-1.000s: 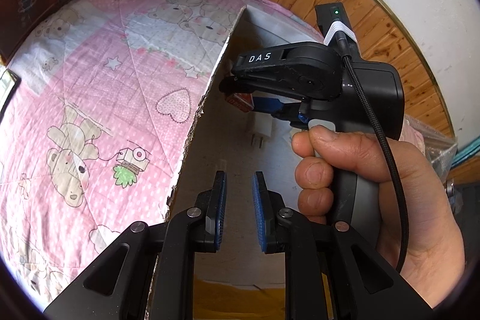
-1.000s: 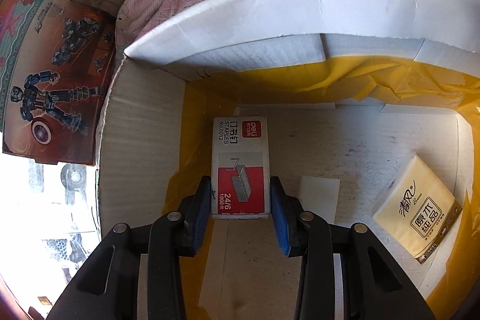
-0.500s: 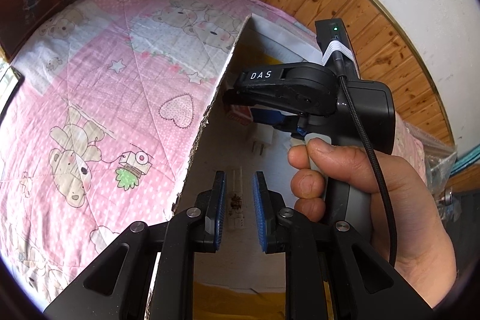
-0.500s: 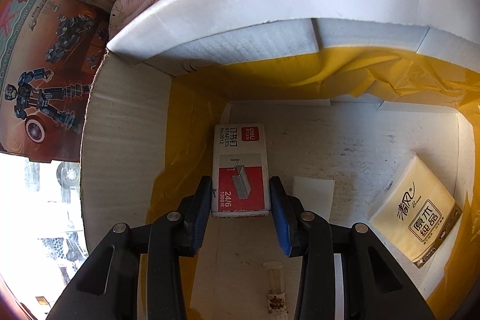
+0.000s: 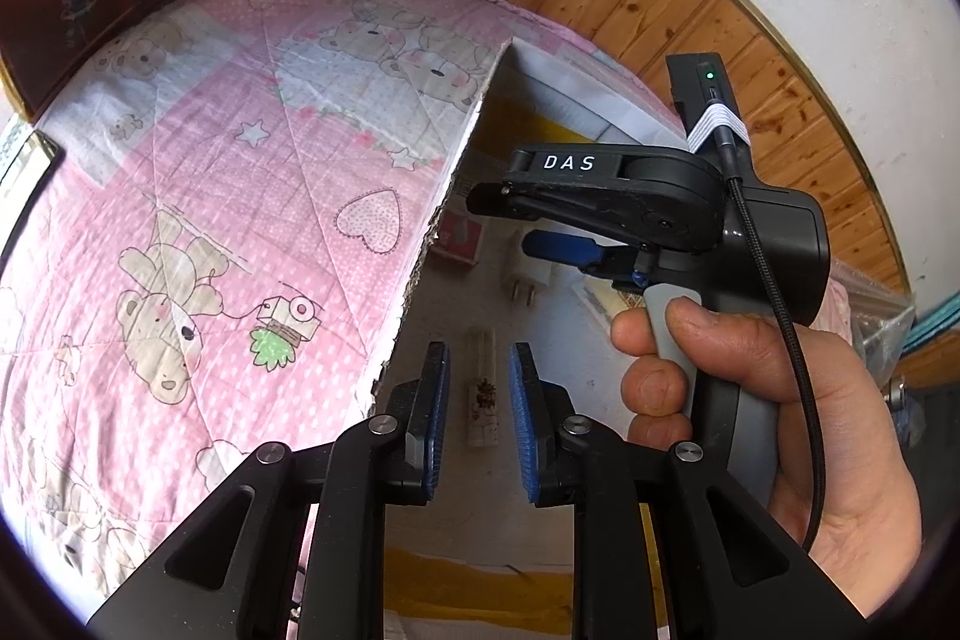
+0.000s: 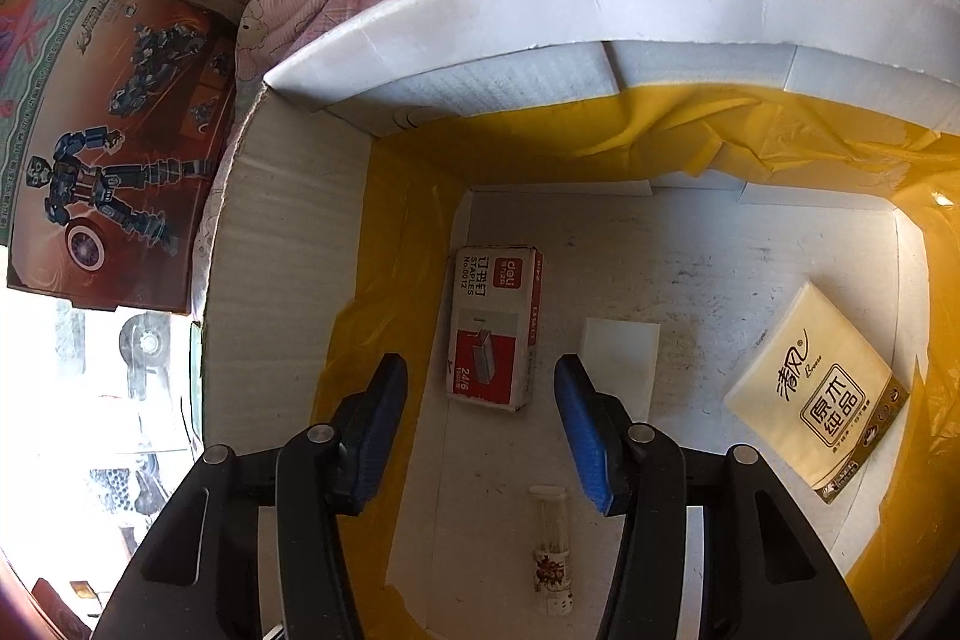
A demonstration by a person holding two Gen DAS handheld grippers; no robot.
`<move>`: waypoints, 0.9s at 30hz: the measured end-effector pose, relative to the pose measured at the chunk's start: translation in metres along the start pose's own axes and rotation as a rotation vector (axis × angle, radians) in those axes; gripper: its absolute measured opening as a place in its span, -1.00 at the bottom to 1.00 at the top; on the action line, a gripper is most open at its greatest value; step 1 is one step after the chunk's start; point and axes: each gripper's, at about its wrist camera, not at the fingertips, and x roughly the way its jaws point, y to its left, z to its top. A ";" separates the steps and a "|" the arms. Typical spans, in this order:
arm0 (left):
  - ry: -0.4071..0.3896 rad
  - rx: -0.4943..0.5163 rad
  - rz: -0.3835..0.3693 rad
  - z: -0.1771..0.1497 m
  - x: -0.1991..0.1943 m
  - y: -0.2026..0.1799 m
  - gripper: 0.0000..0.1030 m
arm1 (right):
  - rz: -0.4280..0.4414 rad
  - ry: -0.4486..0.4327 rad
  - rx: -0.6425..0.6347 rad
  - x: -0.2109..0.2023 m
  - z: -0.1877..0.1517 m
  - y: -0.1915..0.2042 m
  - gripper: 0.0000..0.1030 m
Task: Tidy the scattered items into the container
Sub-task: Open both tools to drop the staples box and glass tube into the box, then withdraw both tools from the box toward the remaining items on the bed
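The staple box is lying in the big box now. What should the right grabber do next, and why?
Probably lift the right gripper straight up out of the cardboard box. Its jaws are opening, and the staple box lies flat on the bottom between them, with neither pad touching it. The tissue pack and the small clear tube lie in there too, so nothing here needs more holding.

The container (image 6: 282, 244) was matt white corrugated cardboard with rough torn edges, lined with glossy, crinkled yellow plastic film (image 6: 750, 130). The staple box (image 6: 493, 325) at its floor was smooth printed card; at 3 o'clock, the tissue pack (image 6: 819, 388) wore shiny plastic wrap. A quilted pink cloth blanket (image 5: 198, 196) looked soft and matt.
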 end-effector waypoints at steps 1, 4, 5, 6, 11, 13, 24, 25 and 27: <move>0.000 0.002 -0.002 -0.001 -0.001 0.000 -0.59 | 0.003 0.001 -0.003 -0.001 -0.001 -0.001 0.02; -0.004 0.011 0.002 -0.003 -0.003 -0.002 -0.59 | 0.019 0.006 -0.021 -0.008 -0.003 -0.005 0.02; -0.005 0.011 0.002 -0.004 -0.004 -0.002 -0.59 | 0.018 0.004 -0.027 -0.011 -0.004 -0.007 0.03; -0.007 0.012 0.000 -0.005 -0.005 -0.003 -0.59 | 0.018 0.002 -0.034 -0.014 -0.006 -0.008 0.03; -0.021 0.046 0.014 -0.011 -0.011 -0.011 -0.59 | 0.022 -0.010 -0.080 -0.039 -0.030 0.008 0.04; -0.025 0.058 0.027 -0.013 -0.013 -0.013 -0.59 | 0.023 -0.018 -0.098 -0.054 -0.035 0.007 0.05; -0.040 0.098 0.032 -0.023 -0.020 -0.030 -0.59 | 0.029 -0.067 -0.200 -0.114 -0.079 -0.008 0.12; -0.039 0.101 0.032 -0.023 -0.020 -0.032 -0.59 | 0.031 -0.073 -0.210 -0.118 -0.084 -0.010 0.12; -0.041 0.111 0.030 -0.024 -0.020 -0.036 -0.59 | 0.038 -0.091 -0.229 -0.129 -0.093 -0.014 0.13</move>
